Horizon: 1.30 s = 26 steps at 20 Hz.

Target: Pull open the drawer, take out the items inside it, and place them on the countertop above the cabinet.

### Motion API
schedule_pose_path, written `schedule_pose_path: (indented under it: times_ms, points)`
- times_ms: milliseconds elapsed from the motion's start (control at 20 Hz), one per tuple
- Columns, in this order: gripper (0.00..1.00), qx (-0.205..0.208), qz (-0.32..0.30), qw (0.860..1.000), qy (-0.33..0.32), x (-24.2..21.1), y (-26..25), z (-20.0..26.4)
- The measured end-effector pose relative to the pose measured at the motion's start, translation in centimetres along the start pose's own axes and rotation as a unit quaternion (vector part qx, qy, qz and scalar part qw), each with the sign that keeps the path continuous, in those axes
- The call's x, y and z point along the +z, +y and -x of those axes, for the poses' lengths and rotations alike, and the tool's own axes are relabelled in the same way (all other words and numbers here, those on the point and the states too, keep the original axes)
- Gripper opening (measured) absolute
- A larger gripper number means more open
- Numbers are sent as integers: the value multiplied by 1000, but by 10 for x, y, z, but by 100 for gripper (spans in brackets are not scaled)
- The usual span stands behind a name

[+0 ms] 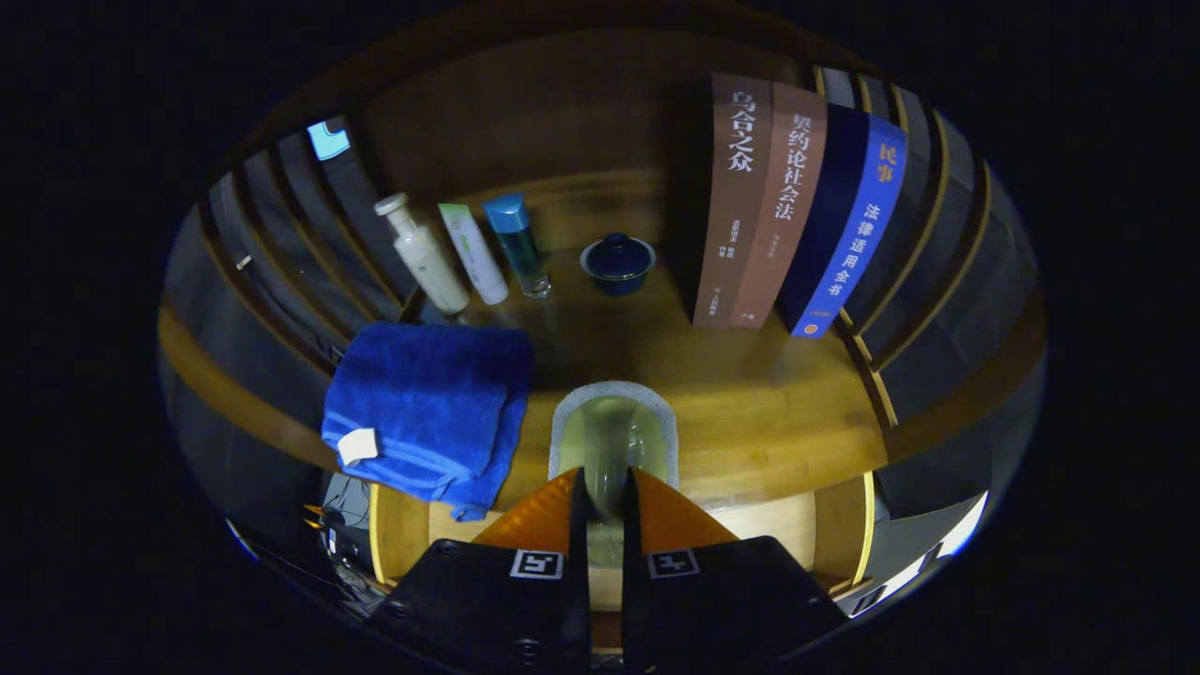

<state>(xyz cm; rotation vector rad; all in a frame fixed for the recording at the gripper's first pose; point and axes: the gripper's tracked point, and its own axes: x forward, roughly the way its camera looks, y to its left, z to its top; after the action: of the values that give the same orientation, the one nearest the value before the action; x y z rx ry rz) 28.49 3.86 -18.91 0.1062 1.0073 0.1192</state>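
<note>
Wooden countertop (750, 394) bears pouch (614, 436), pinched by claw (605, 497).

The handheld gripper (605, 502) points forward and slightly downward, its two fingers (536, 520) drawn close together, both pressing on the pale green cup (611, 445) pinched in the narrow gap.

- Gripper (605, 502): two black housing blocks sit side by side at the near end.
- Each block carries a small square black-and-white marker on top.
- Round screw heads dot the black casings.
- Two wedge-shaped fingers (539, 520) taper forward.
</note>
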Motion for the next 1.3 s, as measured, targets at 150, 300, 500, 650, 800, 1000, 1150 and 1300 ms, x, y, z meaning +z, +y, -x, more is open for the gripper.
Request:
schedule_pose_path:
  times_ms: [150,300,500,650,800,1000,1150,1300]
  points:
    - [17,3,-6,1000,25,2,-2,-25]
    - [18,0,-7,999,37,4,-5,-42]
    - [20,0,-4,999,41,7,-4,-52]
    - [23,1,-9,999,43,7,-5,-53]
    - [36,-3,-15,999,43,5,-10,-53]
    - [78,-4,-12,1000,25,6,-13,-45]
    - [100,-9,-3,1000,0,4,-17,-34]
    - [100,-5,-1,998,-60,6,-16,-11]
